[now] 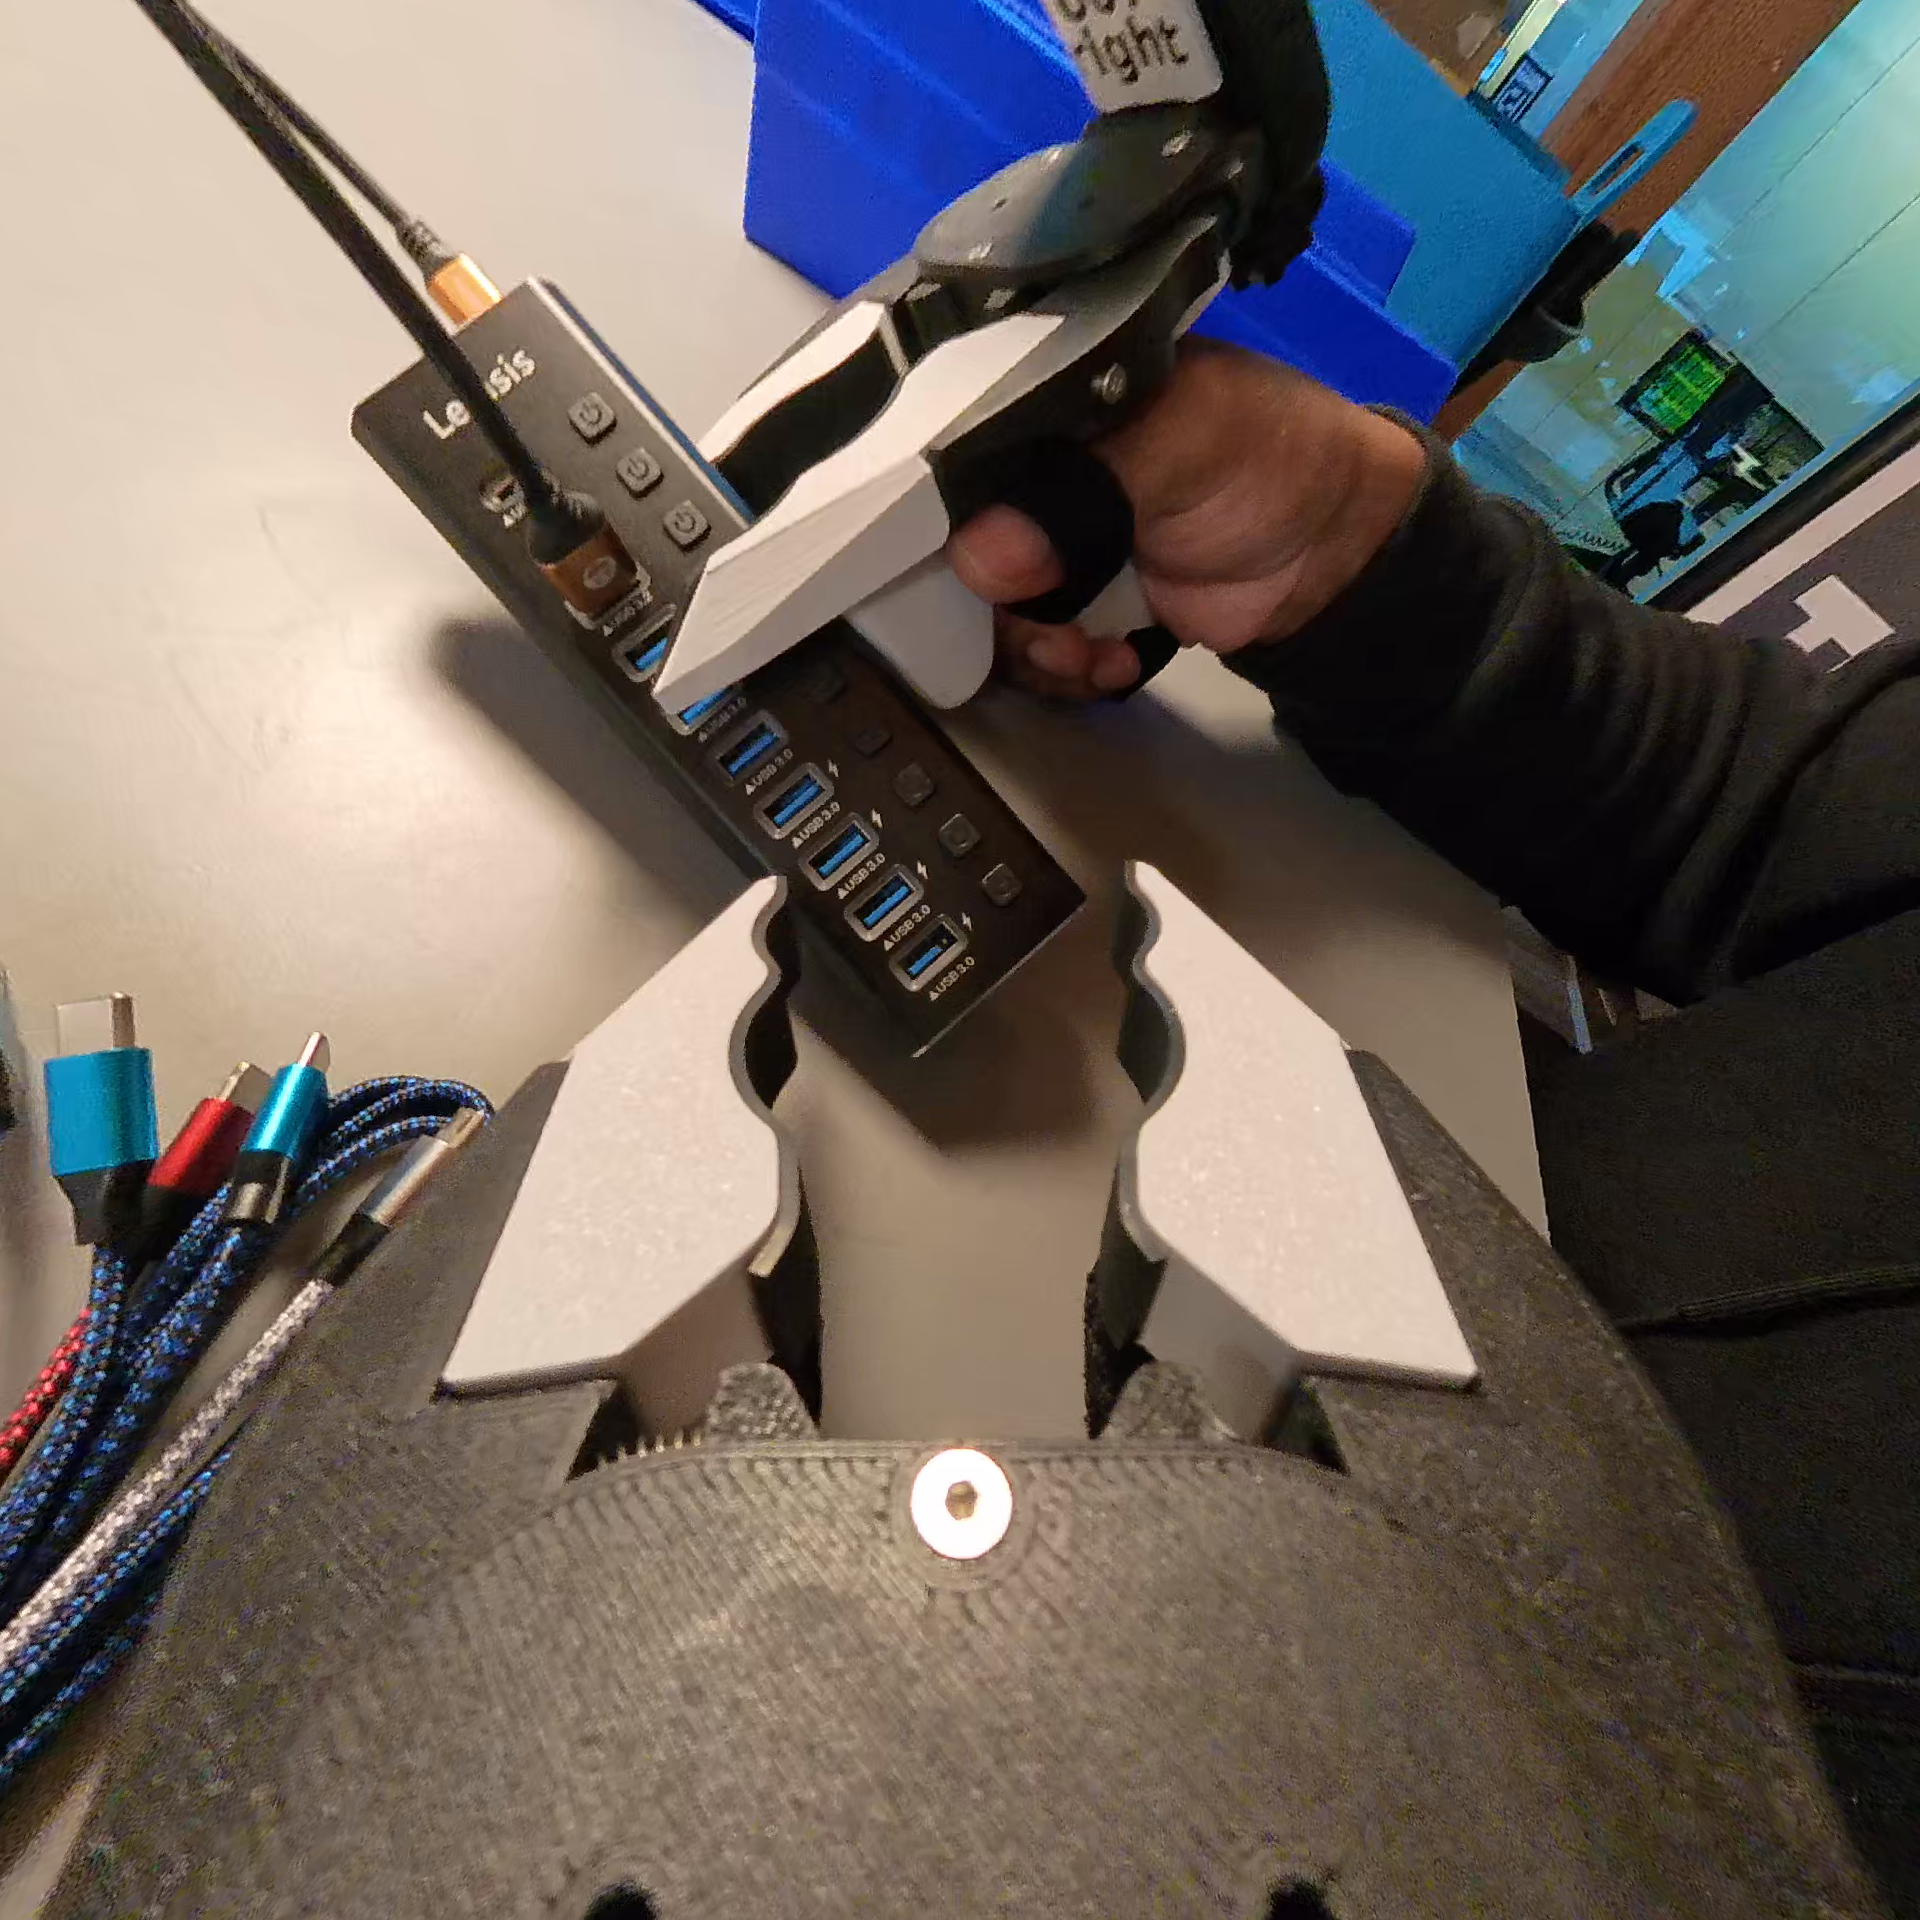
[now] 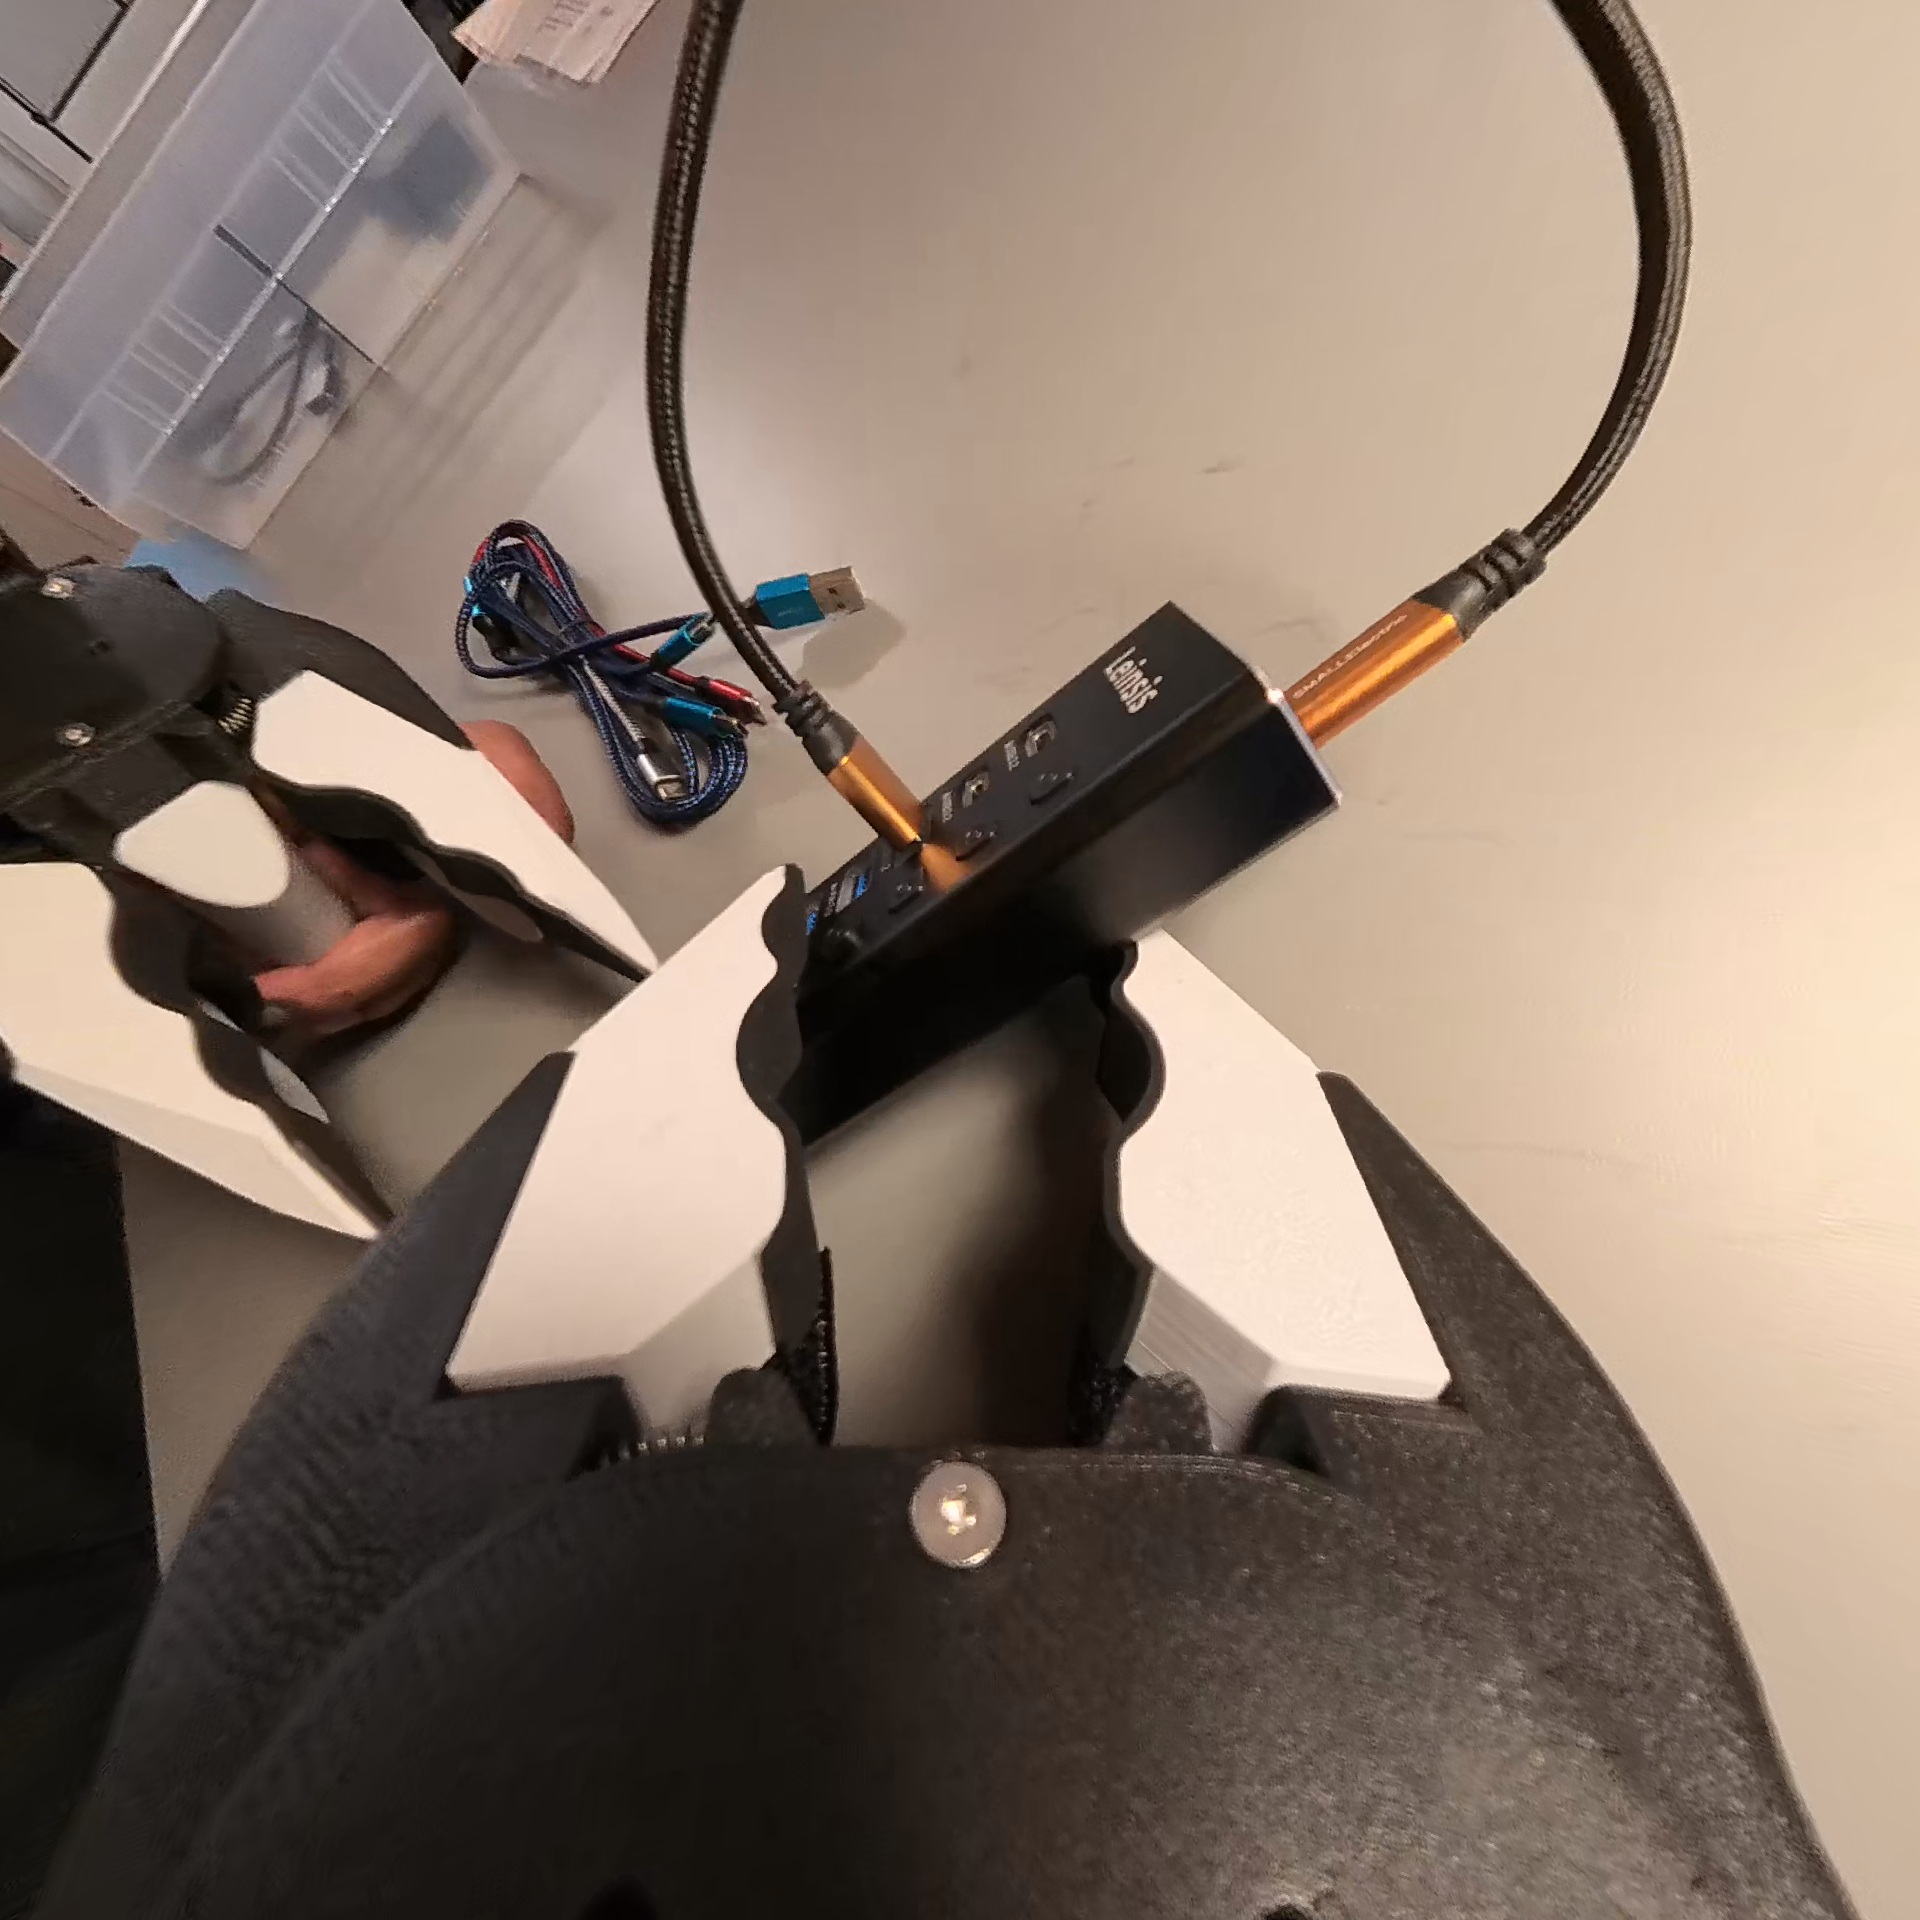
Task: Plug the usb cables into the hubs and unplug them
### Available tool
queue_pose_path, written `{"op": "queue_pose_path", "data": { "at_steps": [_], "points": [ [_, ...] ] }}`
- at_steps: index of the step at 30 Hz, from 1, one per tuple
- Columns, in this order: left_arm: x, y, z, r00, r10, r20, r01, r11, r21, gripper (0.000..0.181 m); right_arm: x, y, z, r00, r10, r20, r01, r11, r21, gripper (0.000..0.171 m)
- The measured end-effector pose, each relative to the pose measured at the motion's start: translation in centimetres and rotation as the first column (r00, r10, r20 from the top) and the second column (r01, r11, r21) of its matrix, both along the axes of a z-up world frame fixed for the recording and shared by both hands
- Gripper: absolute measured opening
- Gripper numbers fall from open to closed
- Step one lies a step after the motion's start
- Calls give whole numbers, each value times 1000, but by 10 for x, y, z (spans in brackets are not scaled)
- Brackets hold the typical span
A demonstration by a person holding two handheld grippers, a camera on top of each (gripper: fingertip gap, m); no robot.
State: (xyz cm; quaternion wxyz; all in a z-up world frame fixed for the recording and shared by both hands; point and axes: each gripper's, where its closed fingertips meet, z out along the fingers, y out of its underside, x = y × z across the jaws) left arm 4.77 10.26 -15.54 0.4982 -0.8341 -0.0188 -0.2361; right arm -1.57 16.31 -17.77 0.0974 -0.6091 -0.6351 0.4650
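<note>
Left wrist cam looks down along its fingers, close to the hub (image 1: pixel 727 665), from its port end. Right wrist cam faces it from the side, equally close; both share hub & table (image 2: pixel 1351 312).

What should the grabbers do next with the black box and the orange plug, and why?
Probably close the right gripper on the hub's sides to hold it steady. Its jaws straddle the hub, but I can't tell if they're squeezing yet. The orange plug sits in a top port, and the left gripper is open near the hub's end, so it could then pull that plug out.
</note>
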Motion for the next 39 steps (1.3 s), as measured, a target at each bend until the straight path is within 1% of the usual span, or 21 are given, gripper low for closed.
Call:
{"op": "queue_pose_path", "data": {
  "at_steps": [1,8,12,15,17,19,22,26,28,31,33,36,39],
  "points": [
    [0,0,2,1000,0,-2,0,1000,16,64,0,0,0,1000,2,-2,-2,1000,-3,54],
    [-7,1,17,999,24,-36,-20,994,112,64,-2,-1,1,1000,4,-14,-4,1000,-12,53],
    [-10,-1,26,998,29,-52,-21,989,143,64,-2,-1,1,1000,4,-16,-5,1000,-12,53],
    [-19,-6,43,996,54,-66,-41,983,180,64,-2,-1,2,1000,6,-20,-6,1000,-13,53],
    [-31,-16,59,995,87,-56,-74,974,214,64,-1,-1,2,1000,6,-23,-6,1000,-14,53],
    [-49,-32,75,989,143,-29,-132,960,246,64,-1,-1,2,1000,6,-25,-6,1000,-15,53],
    [-80,-68,96,972,236,-9,-225,937,267,63,-1,-1,2,1000,8,-27,-8,1000,-15,53],
    [-124,-129,114,918,384,-93,-354,904,238,64,-1,-2,2,999,10,-31,-10,1000,-17,53],
    [-145,-163,118,878,451,-161,-419,886,201,64,0,-2,3,999,10,-33,-10,1000,-17,53],
    [-179,-216,125,787,552,-275,-530,833,155,64,0,-3,3,999,16,-33,-17,1000,-17,53],
    [-195,-245,132,739,600,-306,-586,797,149,64,0,-3,2,999,18,-33,-19,1000,-17,53],
    [-205,-268,131,711,626,-322,-620,773,134,64,0,-3,3,999,17,-33,-18,1000,-17,53],
    [-206,-267,118,727,611,-315,-613,783,105,64,0,-3,3,999,16,-35,-17,1000,-17,53]
  ]
}}
